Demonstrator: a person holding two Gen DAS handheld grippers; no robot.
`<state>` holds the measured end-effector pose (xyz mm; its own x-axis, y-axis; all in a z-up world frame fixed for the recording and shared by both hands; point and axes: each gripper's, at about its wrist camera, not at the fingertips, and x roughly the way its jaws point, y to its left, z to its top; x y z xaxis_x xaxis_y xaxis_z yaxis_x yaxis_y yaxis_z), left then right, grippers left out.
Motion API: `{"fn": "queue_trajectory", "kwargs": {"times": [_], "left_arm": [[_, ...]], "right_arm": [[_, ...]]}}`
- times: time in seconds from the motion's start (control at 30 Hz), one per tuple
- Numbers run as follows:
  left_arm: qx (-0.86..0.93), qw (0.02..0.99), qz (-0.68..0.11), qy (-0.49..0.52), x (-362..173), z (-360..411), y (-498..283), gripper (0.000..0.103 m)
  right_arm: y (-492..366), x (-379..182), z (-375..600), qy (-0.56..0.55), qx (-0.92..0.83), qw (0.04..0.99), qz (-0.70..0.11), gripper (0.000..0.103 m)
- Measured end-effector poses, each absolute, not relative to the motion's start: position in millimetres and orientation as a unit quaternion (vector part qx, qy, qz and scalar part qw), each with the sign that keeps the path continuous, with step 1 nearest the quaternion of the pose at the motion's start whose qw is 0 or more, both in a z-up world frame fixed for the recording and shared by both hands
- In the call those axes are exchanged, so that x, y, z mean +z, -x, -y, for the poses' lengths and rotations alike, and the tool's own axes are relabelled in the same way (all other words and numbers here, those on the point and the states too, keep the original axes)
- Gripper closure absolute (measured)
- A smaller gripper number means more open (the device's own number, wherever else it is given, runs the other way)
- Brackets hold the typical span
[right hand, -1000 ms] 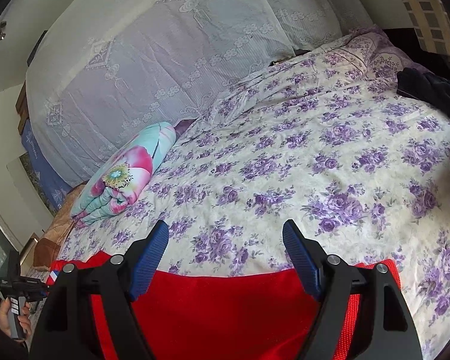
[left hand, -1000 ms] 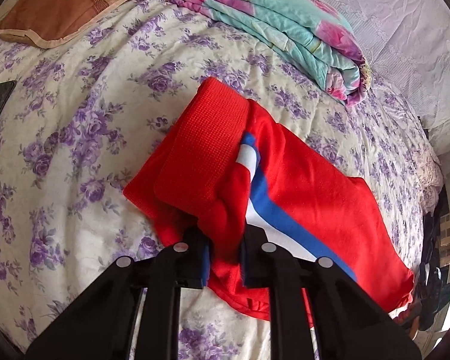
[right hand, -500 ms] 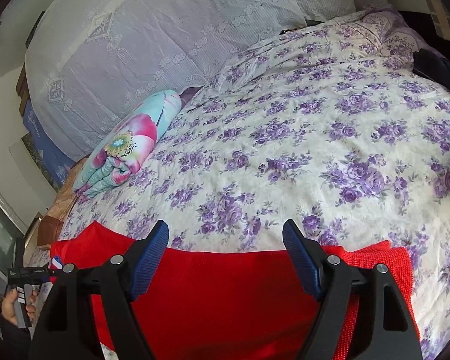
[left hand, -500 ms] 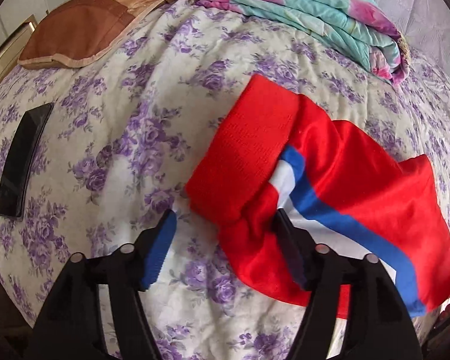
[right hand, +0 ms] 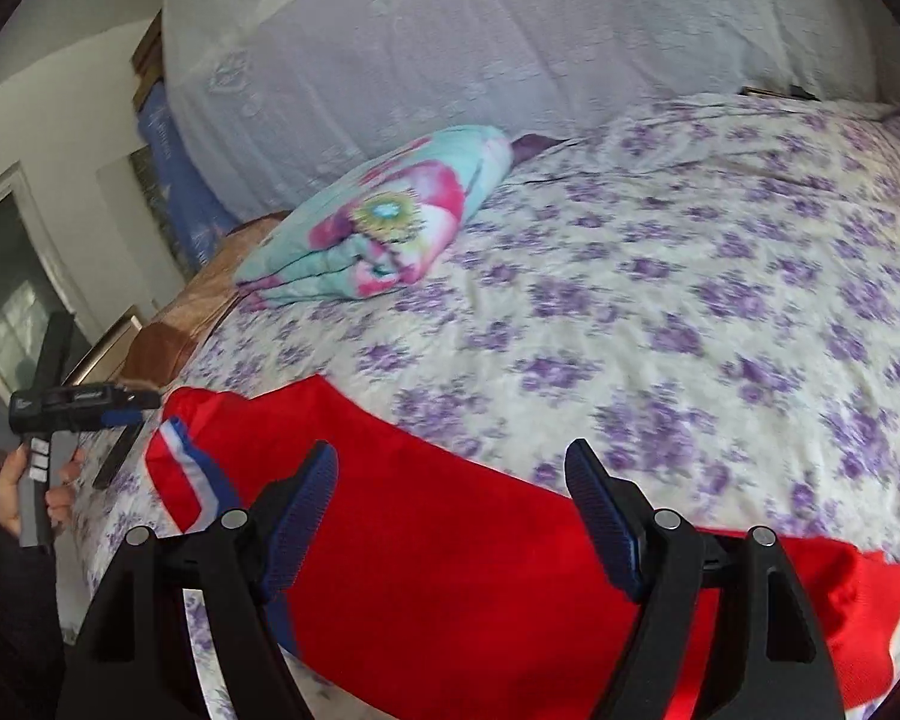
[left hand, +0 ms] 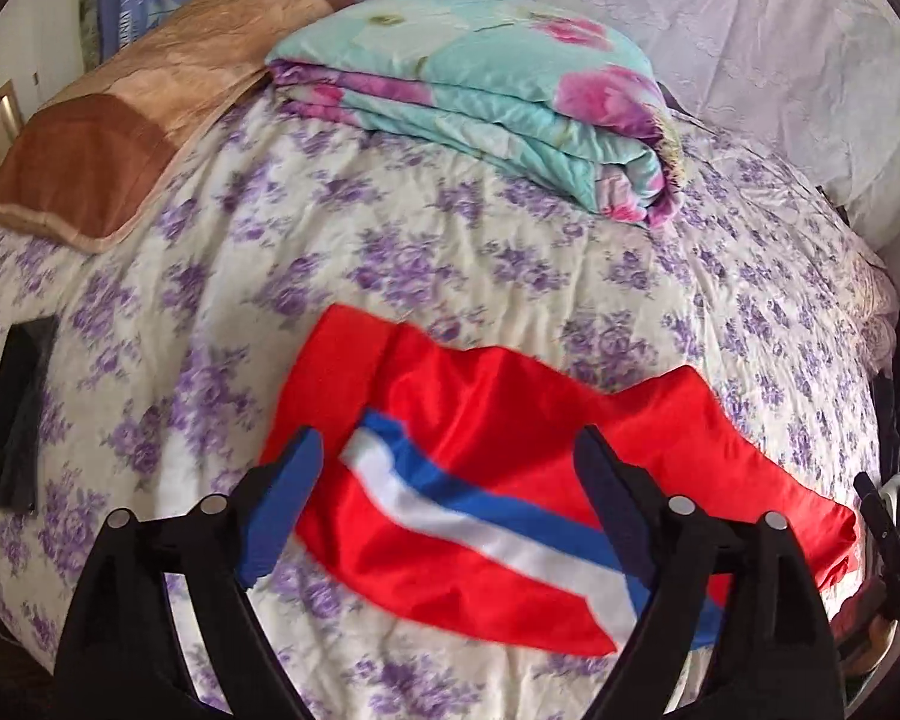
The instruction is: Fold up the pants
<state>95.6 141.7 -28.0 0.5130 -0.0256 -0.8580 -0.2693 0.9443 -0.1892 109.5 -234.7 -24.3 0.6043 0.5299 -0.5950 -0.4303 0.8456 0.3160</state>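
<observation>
Left wrist view: your left hand-held gripper (left hand: 444,468) hung above the red pants (left hand: 510,438) with its jaws opening and nothing between the pads; the blue pad (left hand: 282,504) sat clear of the cloth. The pants lay on the bed (left hand: 390,252), folded into a strip, the blue-and-white side stripe (left hand: 480,516) facing up and running toward the lower right. The near left end showed a doubled band of red. A folded floral quilt (left hand: 480,96) and a brown pillow (left hand: 108,144) lay well apart at the far side, and a dark flat object (left hand: 18,414) sat on the sheet off to the left. To do the step well, you likely needed to lift straight clear so no pad dragged the fresh fold, then check that the layers stayed square

Right wrist view: your right hand-held gripper (right hand: 450,498) was wide open and empty, hovering over the long red span of the pants (right hand: 480,570). The striped end (right hand: 186,468) lay at the far left, near your left hand (right hand: 30,480) on the other tool's grip. The picture was blurred, so edge alignment was hard to judge. For the next fold, I judged you should pinch both layers at the right end, near the edge, and carry them over level so the strip halved cleanly without bunching
</observation>
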Motion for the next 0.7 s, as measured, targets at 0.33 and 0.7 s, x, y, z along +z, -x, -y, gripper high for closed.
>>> {"fn": "queue_trajectory", "kwargs": {"times": [0.33, 0.7], "left_arm": [[0.134, 0.835, -0.509, 0.159, -64, -156, -115, 0.020], [0.176, 0.820, -0.519, 0.162, -97, -174, -125, 0.012]], "right_arm": [[-212, -82, 81, -0.063, 0.329, 0.801, -0.497, 0.071], [-219, -89, 68, -0.028, 0.341, 0.799, -0.496, 0.046]]}}
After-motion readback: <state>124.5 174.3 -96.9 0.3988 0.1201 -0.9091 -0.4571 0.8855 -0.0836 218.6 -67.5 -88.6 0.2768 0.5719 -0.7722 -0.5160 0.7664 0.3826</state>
